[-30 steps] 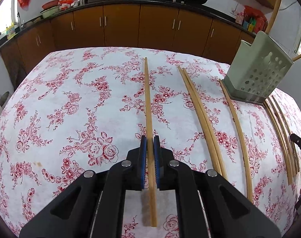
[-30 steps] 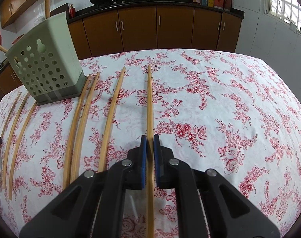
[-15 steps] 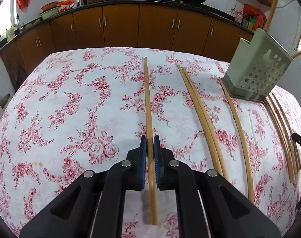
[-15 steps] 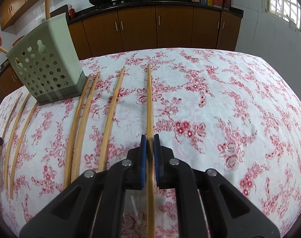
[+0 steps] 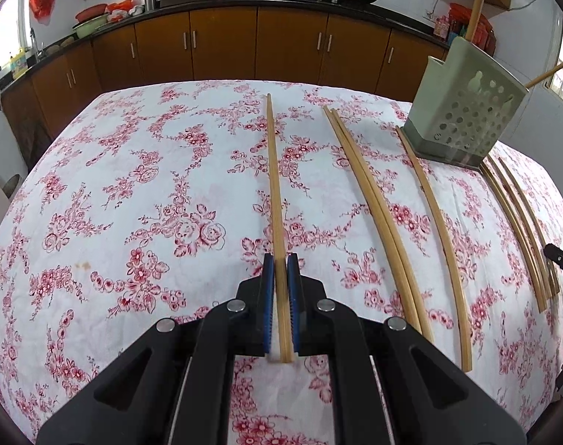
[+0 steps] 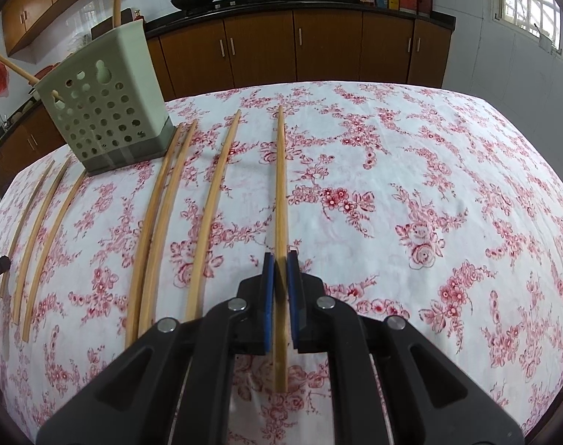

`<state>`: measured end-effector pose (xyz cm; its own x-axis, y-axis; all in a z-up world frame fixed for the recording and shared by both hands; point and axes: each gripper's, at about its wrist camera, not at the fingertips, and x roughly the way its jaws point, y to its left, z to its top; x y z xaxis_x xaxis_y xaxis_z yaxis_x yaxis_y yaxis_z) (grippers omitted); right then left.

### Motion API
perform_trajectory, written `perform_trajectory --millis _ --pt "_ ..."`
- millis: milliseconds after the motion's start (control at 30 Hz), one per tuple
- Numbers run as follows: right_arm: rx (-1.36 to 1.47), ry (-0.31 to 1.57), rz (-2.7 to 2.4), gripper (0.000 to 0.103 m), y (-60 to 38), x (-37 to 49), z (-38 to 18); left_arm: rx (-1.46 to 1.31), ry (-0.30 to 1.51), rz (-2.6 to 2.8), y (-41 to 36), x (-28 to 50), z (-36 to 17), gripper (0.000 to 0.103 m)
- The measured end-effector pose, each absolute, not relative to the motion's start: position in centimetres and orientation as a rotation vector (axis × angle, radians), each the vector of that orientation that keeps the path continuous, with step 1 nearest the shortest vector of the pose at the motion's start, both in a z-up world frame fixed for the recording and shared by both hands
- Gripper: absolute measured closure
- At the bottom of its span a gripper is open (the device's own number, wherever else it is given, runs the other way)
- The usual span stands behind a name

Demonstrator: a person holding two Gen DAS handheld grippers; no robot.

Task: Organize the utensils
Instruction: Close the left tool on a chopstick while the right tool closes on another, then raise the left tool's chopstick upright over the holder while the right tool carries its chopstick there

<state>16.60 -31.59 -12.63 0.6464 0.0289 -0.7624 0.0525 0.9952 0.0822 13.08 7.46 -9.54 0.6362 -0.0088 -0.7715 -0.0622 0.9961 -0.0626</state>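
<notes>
A floral-clothed desk (image 5: 133, 193) holds a perforated green utensil holder (image 5: 463, 118) toward its far edge, loose chopsticks (image 5: 374, 200) beside it. Left tongs (image 5: 280, 270) narrowly straddle one chopstick (image 5: 274, 170); bare cloth lies leftward. Right tongs (image 6: 280, 270) clamp another chopstick (image 6: 281, 185); bare cloth lies rightward.

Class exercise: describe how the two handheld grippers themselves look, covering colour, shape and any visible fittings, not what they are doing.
Both the left gripper and the right gripper look identical: matte black plastic bodies with angular arms and triangular cut-outs, round silver pivot pins, and two narrow fingers lined with ribbed blue pads. No cables, markings or sleeves show.
</notes>
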Motion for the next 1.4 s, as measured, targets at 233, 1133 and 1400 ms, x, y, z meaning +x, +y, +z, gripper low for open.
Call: perform_trajectory --millis 233,1133,1400 --pt "0.108 0.840 -0.017 0.095 -32.2 15.8 -11.5 -0.066 0.906 0.026 7.5 13.0 -9.3 0.096" --pt "0.160 0.477 -0.018 0.095 -34.3 14.7 1.9 -0.172 0.509 0.002 9.2 12.5 5.6 0.096" --pt "0.150 0.458 -0.005 0.095 -33.8 14.7 2.9 -0.156 0.494 -0.003 8.7 12.6 6.0 0.096"
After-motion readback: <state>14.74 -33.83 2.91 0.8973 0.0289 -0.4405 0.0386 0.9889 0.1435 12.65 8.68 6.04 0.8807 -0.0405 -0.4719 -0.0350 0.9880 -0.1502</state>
